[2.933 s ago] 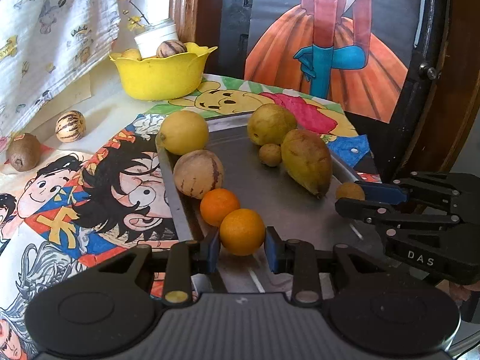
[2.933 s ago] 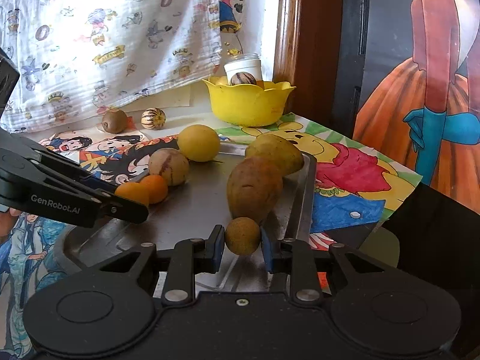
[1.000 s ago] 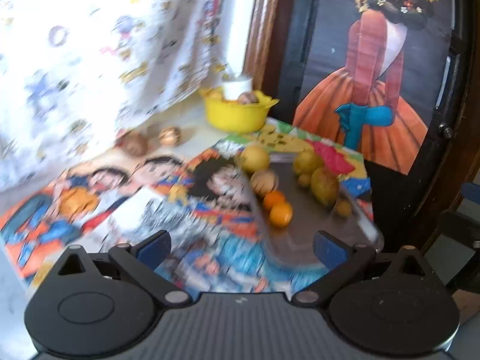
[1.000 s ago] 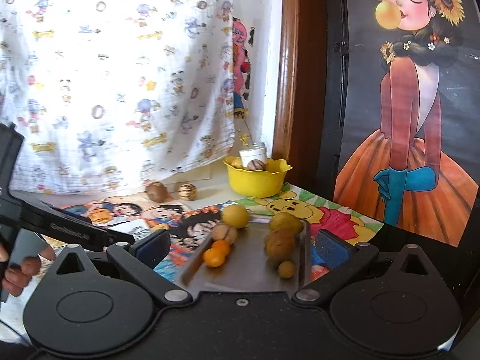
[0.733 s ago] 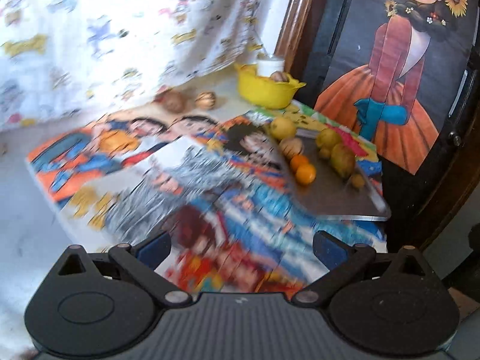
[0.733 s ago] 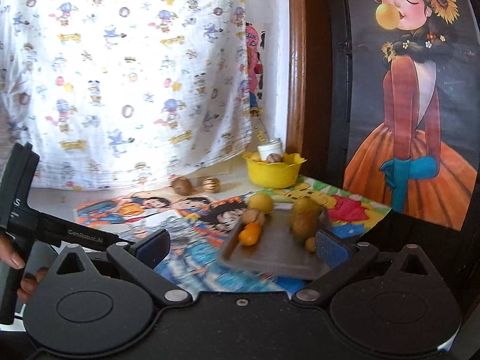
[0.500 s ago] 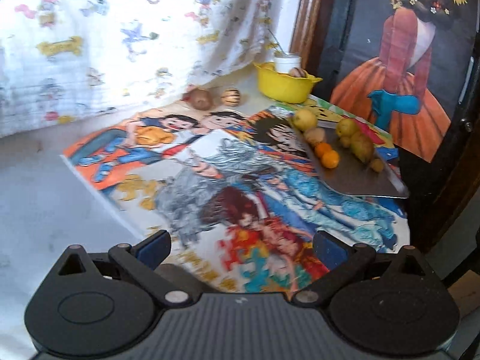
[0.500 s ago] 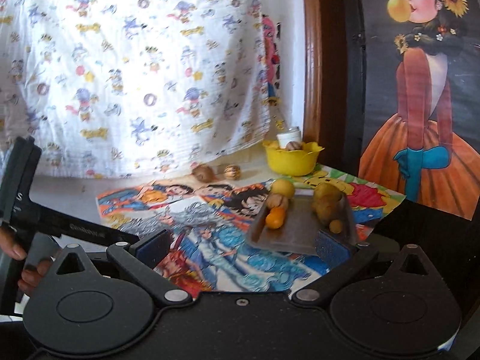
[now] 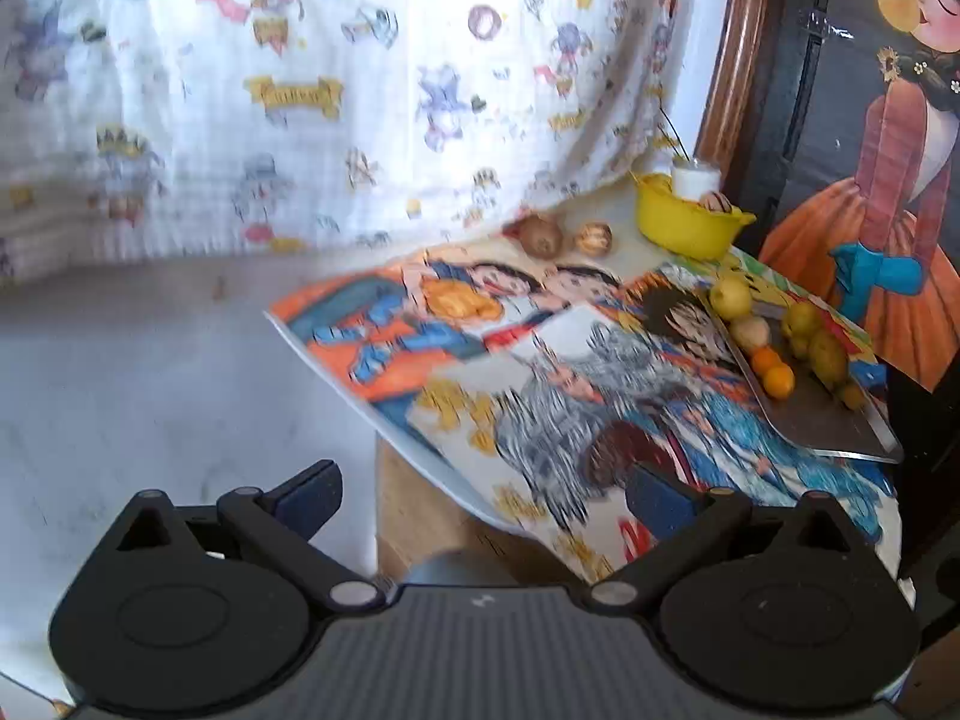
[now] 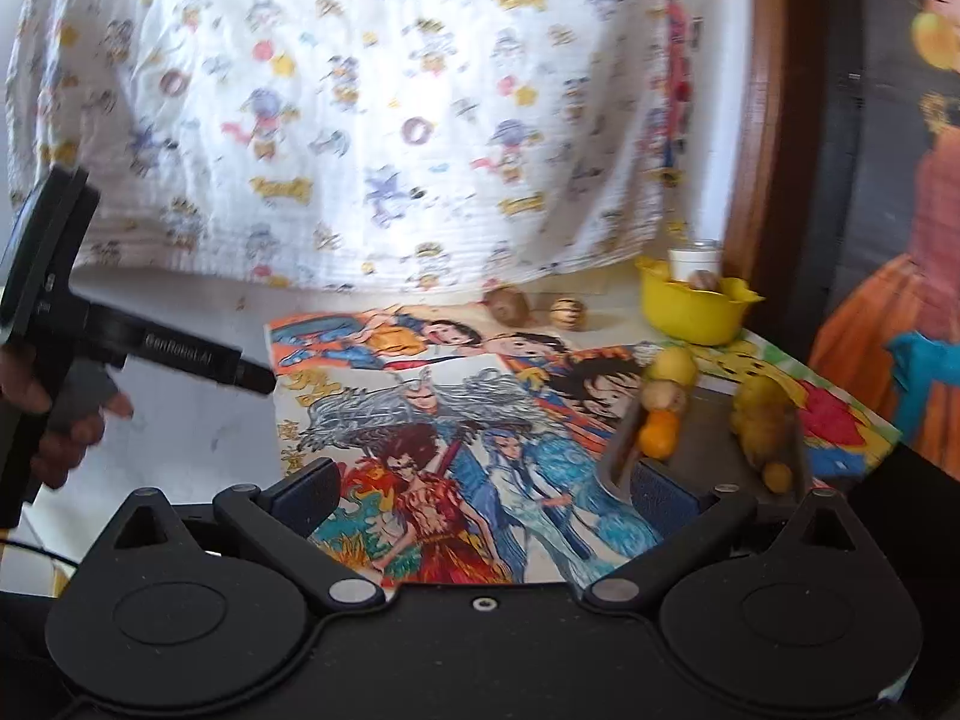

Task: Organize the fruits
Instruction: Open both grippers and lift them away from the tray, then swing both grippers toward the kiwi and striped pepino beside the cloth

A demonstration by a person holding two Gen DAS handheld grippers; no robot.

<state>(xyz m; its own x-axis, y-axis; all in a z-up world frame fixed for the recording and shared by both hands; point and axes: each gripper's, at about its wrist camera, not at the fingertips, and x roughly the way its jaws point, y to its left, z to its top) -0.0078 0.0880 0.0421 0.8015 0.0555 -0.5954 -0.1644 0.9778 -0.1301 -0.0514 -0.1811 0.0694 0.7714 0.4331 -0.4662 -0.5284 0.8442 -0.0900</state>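
Both grippers, left (image 9: 480, 495) and right (image 10: 486, 495), hung wide apart and empty, well back from the tray (image 9: 834, 429). Fruits (image 9: 778, 381) lay on it; the bowl (image 9: 687, 228) stood beyond.

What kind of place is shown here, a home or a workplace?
Probably a home room: a cartoon-print cloth hangs behind a table covered with cartoon posters, and fruit lies on a metal tray near a yellow bowl.

Tray (image 10: 708, 450) fruit blurred, types indistinct
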